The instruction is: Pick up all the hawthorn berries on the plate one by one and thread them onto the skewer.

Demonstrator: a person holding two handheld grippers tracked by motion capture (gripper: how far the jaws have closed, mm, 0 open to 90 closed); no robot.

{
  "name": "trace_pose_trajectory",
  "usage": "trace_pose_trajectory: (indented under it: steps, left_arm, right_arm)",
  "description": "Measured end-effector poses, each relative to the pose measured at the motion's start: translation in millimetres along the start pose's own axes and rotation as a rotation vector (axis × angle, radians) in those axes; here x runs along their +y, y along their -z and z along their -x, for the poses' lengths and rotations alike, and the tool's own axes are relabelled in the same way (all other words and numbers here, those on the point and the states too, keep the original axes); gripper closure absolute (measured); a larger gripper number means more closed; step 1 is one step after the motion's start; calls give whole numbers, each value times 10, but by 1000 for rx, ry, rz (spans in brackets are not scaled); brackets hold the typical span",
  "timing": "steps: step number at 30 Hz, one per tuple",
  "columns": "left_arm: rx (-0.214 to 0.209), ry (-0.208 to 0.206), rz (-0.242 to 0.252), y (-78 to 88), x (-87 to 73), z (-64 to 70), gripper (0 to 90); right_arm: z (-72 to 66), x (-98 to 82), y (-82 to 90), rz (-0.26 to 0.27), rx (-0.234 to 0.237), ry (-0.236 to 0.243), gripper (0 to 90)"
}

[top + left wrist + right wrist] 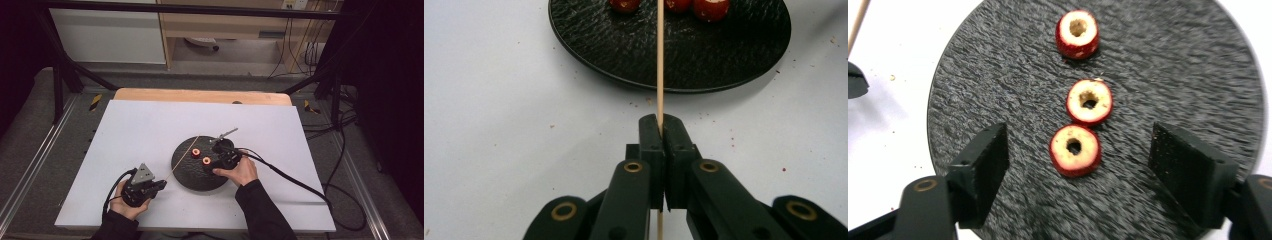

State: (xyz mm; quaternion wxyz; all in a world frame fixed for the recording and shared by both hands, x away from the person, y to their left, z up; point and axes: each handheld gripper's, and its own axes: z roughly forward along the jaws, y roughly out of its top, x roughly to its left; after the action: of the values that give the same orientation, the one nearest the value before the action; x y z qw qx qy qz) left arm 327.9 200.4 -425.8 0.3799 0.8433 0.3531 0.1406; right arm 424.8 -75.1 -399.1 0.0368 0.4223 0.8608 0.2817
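A round black plate (187,172) lies mid-table with red cored fruit rings (195,153) on it. In the right gripper view, three rings sit in a line on the plate (998,75). The nearest ring (1075,150) lies between the open jaws of my right gripper (1083,145) and neither pad touches it. My right gripper (214,159) hovers over the plate's right half. My left gripper (660,125) is shut on a thin wooden skewer (660,65) that points at the plate (704,60). My left gripper (161,185) rests front left of the plate, and the skewer (184,156) slants up over the plate's edge.
The plate sits on a white sheet (140,130) covering the table, with a wooden strip (200,95) along the far edge. Black cables (295,180) trail off to the right. A black frame (60,85) stands round the table.
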Motion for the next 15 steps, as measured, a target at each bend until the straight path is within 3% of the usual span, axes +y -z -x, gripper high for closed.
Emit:
trace_pose_trajectory:
  steps: [15]
  left_arm:
    - [-5, -2, -10, -19, -3, 8, 886]
  right_arm:
    - [5, 33, -149, -72, -26, -94, 508]
